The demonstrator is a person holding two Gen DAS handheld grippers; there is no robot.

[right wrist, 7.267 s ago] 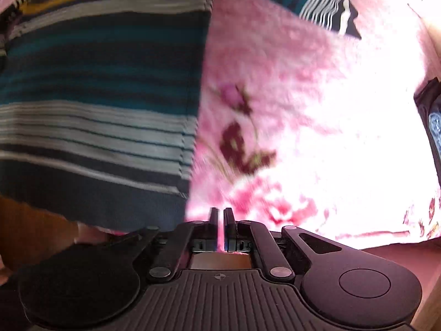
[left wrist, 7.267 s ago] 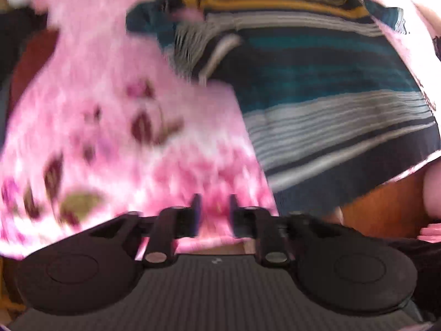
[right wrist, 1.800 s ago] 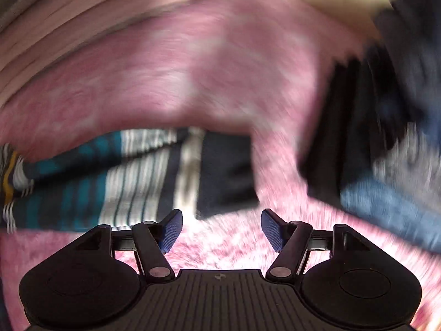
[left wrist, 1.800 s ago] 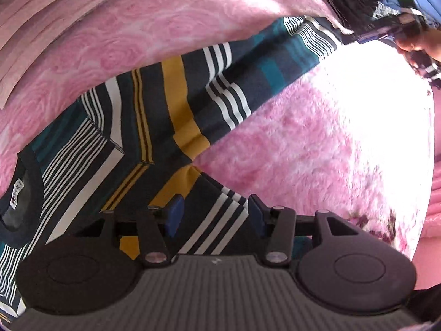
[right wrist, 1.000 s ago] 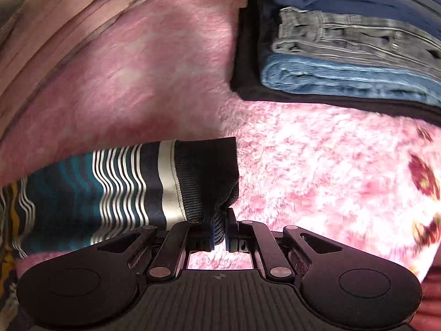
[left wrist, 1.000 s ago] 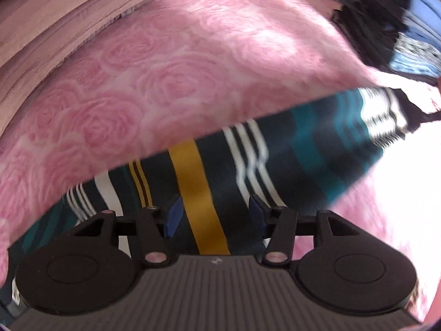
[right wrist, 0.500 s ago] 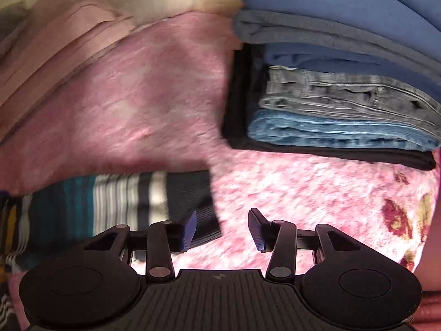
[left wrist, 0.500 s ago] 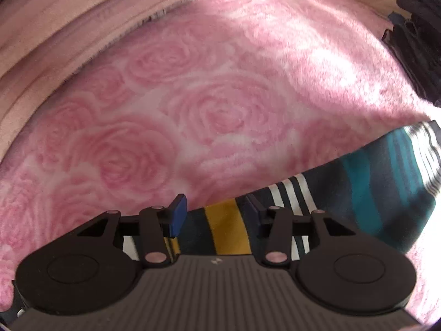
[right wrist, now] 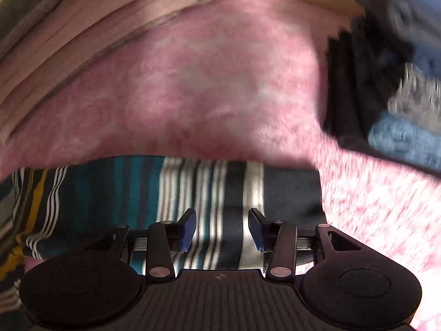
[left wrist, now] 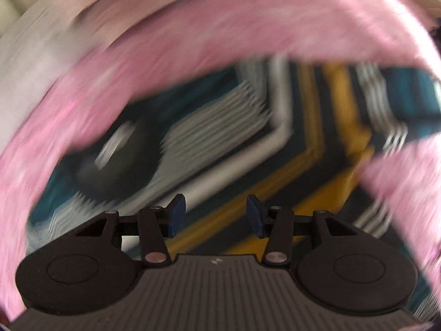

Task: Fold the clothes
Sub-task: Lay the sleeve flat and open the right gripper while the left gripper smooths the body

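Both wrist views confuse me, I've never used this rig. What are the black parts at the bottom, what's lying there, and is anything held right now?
No robot arm here: a person holds a two-finger gripper in each hand, and a fisheye camera on each looks forward along its fingers. The black parts below are the tools themselves.

The left wrist view shows the left gripper, jaws apart, over the body of a striped sweater; the picture is motion-blurred. The right wrist view shows the right gripper, also open, with the sweater's sleeve lying between and beyond its fingers, unpinched.

The sweater lies on a pink blanket. A stack of folded clothes sits at the right. Nothing is held.
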